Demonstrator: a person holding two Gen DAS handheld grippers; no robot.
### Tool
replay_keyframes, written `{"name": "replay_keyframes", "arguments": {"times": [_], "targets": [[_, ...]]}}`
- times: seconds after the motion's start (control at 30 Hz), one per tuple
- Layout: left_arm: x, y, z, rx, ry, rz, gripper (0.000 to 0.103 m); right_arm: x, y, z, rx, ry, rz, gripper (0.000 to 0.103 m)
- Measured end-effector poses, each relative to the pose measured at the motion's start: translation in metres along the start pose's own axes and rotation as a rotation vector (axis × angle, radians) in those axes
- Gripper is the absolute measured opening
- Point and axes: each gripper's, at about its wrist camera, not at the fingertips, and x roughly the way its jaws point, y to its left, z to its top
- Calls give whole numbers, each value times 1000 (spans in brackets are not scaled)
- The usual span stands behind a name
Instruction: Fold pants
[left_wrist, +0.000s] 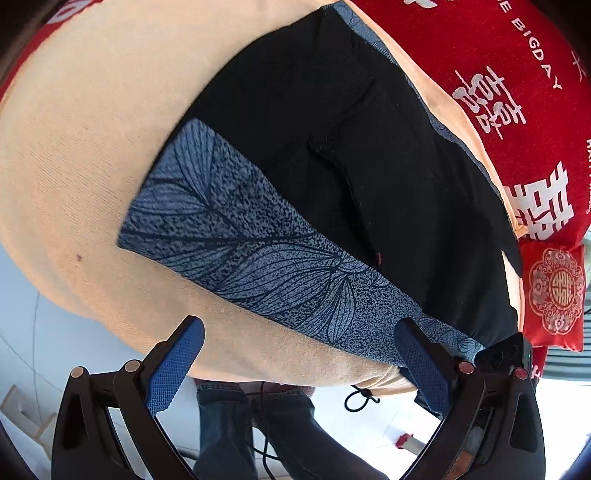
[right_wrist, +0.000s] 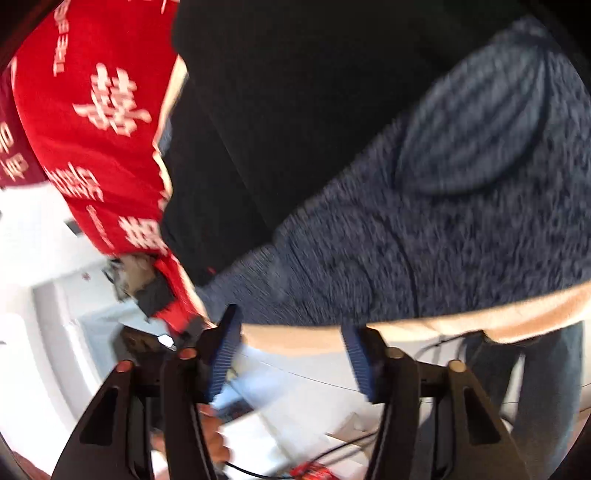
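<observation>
Hovering with fingers apart and empty, both the left gripper (left_wrist: 295, 362) and right gripper (right_wrist: 291, 350) faced the pants (left_wrist: 332, 192), lying diagonally on the beige surface (left_wrist: 81, 155), hem nearest.

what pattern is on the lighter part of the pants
Blue-grey speckled fabric with dark veined leaf outlines on the pants; clearest in the left wrist view.

Pants (left_wrist: 351, 177) flat on blanket (left_wrist: 92, 147), cushion (left_wrist: 554, 295) beside them
</observation>
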Motion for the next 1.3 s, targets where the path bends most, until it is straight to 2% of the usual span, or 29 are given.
{"name": "replay_keyframes", "arguments": {"times": [0.03, 0.13, 0.27, 0.4, 0.47, 0.6, 0.67, 0.77, 0.8, 0.83, 0.87, 0.9, 0.93, 1.03, 1.13, 1.3], "targets": [[3, -1, 0, -9, 6, -19, 103, -4, 3, 2, 12, -12, 43, 48], [8, -6, 1, -29, 22, -87, 103, -16, 26, 5, -31, -25, 129, 48], [19, -18, 11, -101, 60, -180, 103, -25, 49, 2, -107, 2, 171, 48], [14, -18, 20, -188, -5, -236, 101, -36, 44, 0, -129, 25, 146, 48], [11, -19, 23, -189, -31, -222, 97, -39, 28, -1, -105, 21, 108, 48], [8, -26, 26, -124, -32, -166, 87, -53, -11, 0, -26, -30, 58, 48], [8, -28, 29, -103, -29, -151, 84, -60, -30, -2, 34, -62, 78, 48], [6, -23, 31, -84, -24, -121, 71, -71, -57, -3, 144, -115, 141, 48], [4, -21, 30, -76, -22, -102, 62, -73, -64, -3, 198, -127, 184, 40], [3, -20, 30, -67, -20, -81, 51, -77, -67, -4, 240, -148, 222, 15], [3, -18, 30, -61, -14, -58, 44, -82, -68, -4, 271, -170, 247, 9], [1, -16, 30, -63, -5, -47, 32, -90, -62, -2, 275, -180, 246, 9], [-1, -16, 32, -72, 7, -53, 27, -93, -50, 1, 248, -177, 225, 9], [-19, -22, 40, -93, -4, -49, 27, -111, 2, 16, 82, -111, 121, 9], [-45, -47, 56, -63, -46, -58, 27, -129, 63, 43, -80, -59, 67, 9], [-71, -93, 109, -3, -143, -86, 27, -142, 132, 121, -209, -5, 29, 9]]}}
